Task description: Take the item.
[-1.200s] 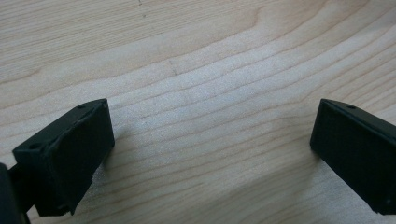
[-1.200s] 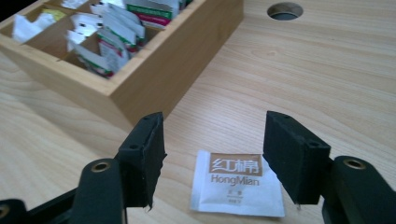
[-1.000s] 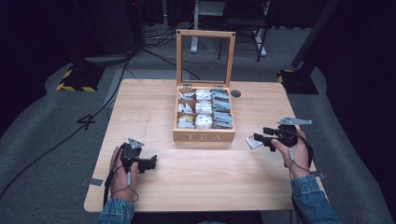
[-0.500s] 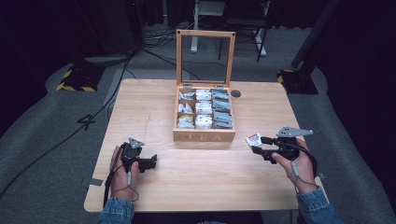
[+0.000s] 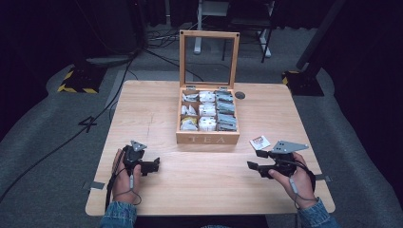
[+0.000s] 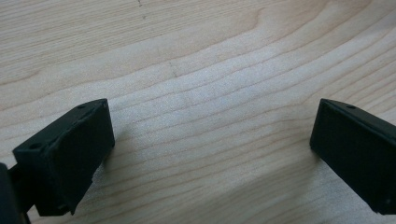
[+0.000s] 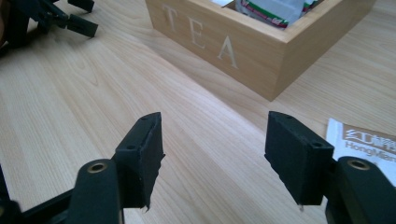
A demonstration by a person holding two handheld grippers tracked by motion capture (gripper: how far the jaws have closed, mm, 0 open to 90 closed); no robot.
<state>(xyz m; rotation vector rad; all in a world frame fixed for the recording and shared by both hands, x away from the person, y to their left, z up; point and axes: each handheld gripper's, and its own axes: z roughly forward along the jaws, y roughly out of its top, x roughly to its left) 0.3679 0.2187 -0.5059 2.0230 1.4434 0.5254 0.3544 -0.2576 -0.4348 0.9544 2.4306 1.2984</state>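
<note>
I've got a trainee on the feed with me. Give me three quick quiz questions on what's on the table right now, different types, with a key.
1. True or false: the lid of the tea box is shut.
2. Multiple choice: the loose sachet lies
A. inside a compartment of the box
B. on the table, off the box's front right corner
C. between the jaws of the left gripper
3. Fill in: the right gripper has its jaws ____ with nothing between them.

Key
1. False: the lid stands open, upright behind the box.
2. B: it lies flat near the right gripper, apart from the box.
3. Open: bare wood shows between the jaws in the right gripper view.
</note>
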